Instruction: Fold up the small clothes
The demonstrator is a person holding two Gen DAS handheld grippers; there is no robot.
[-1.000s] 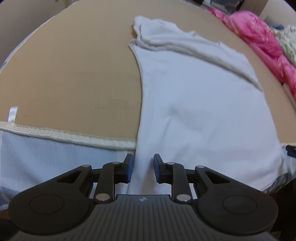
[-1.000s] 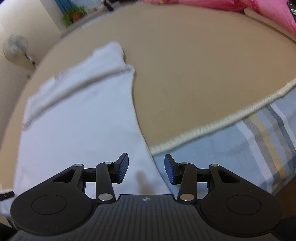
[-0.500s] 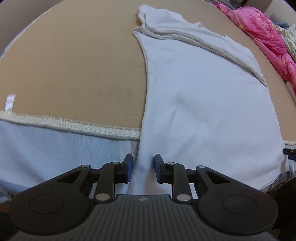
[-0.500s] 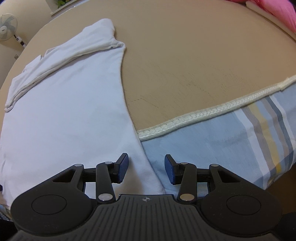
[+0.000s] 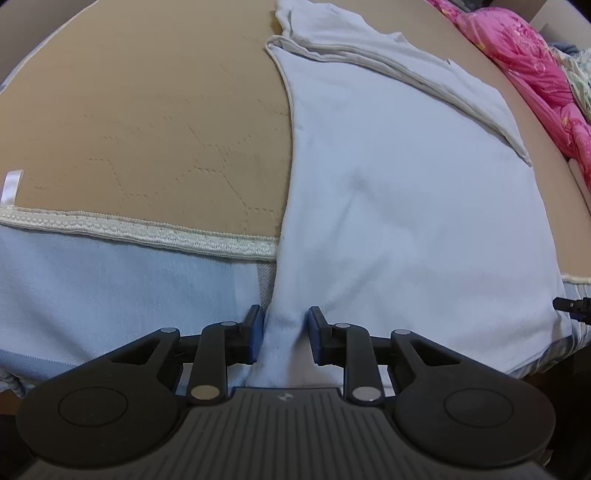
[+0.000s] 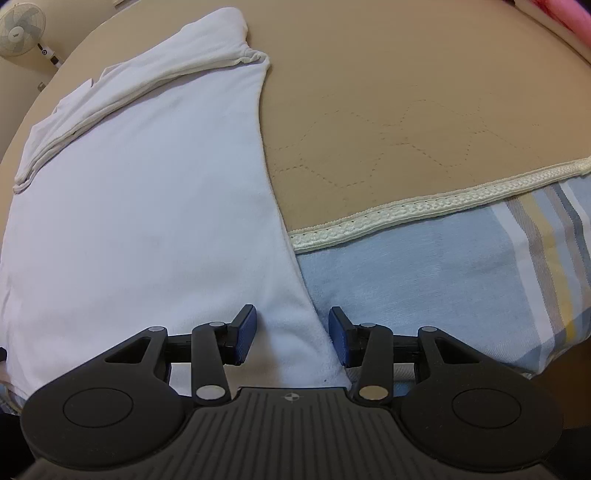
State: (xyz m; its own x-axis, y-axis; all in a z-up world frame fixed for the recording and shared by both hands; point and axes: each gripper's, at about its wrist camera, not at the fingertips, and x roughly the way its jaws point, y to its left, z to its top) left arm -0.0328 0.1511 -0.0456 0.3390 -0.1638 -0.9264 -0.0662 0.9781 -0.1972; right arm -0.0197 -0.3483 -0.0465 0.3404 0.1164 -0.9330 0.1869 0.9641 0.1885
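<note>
A white T-shirt [image 5: 406,192] lies flat on a tan quilted pad [image 5: 147,122], its sleeves folded in at the far end. Its near hem hangs over the bed's front edge. My left gripper [image 5: 284,334] is open, its blue pads on either side of the shirt's near left corner. In the right wrist view the same shirt [image 6: 147,206] fills the left half. My right gripper [image 6: 291,332] is open around the shirt's near right corner. The tip of the right gripper [image 5: 570,304] shows at the right edge of the left wrist view.
A light blue sheet [image 5: 110,277] with a striped band [image 6: 546,243] covers the bed's front edge below the pad's cream trim [image 6: 424,206]. A pink blanket [image 5: 532,62] lies at the far right. A fan [image 6: 20,29] stands at the far left.
Both grippers have moved forward and down onto the shirt's near hem corners. The fabric now lies between each pair of pads. The jaws have stayed open.
</note>
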